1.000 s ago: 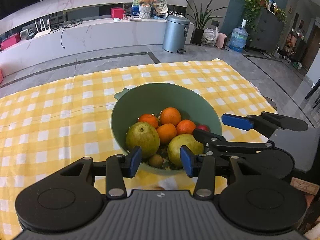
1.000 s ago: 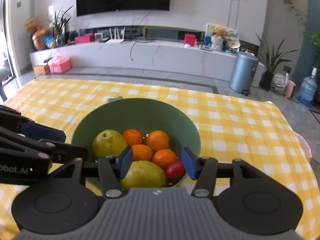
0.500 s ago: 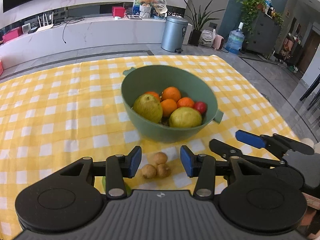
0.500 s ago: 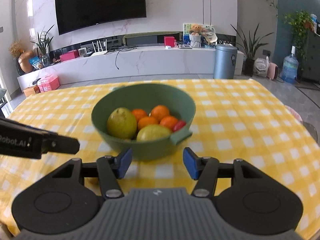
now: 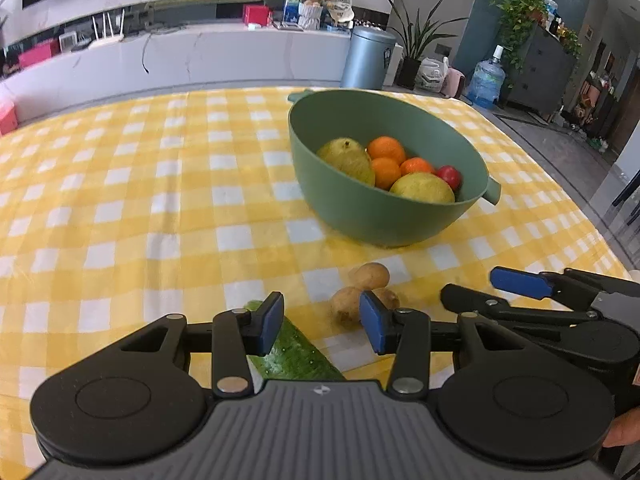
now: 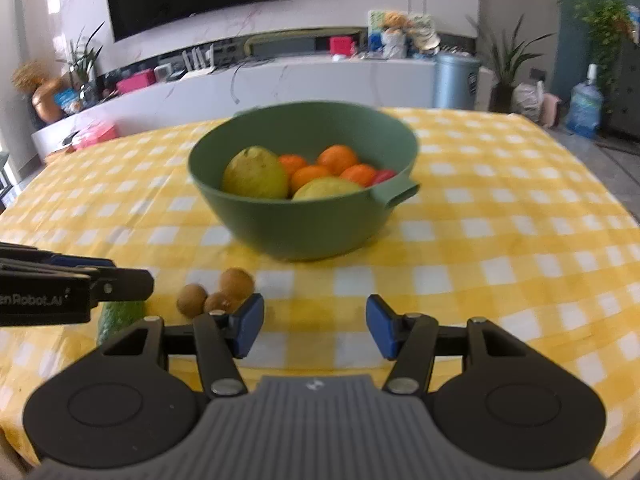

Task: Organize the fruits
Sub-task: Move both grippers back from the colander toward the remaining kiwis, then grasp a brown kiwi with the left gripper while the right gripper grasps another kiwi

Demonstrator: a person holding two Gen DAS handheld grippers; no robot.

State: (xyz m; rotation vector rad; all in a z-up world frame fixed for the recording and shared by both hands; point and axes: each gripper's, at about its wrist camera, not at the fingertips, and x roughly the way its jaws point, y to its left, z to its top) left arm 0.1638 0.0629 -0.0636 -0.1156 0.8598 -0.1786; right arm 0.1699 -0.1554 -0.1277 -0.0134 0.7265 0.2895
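Three small brown fruits lie loose on the checked cloth, just before the green bowl already holding pears and oranges. Both the left gripper and right gripper hang spread and empty. Best straddle one fruit squarely, clear of the cucumber alongside.
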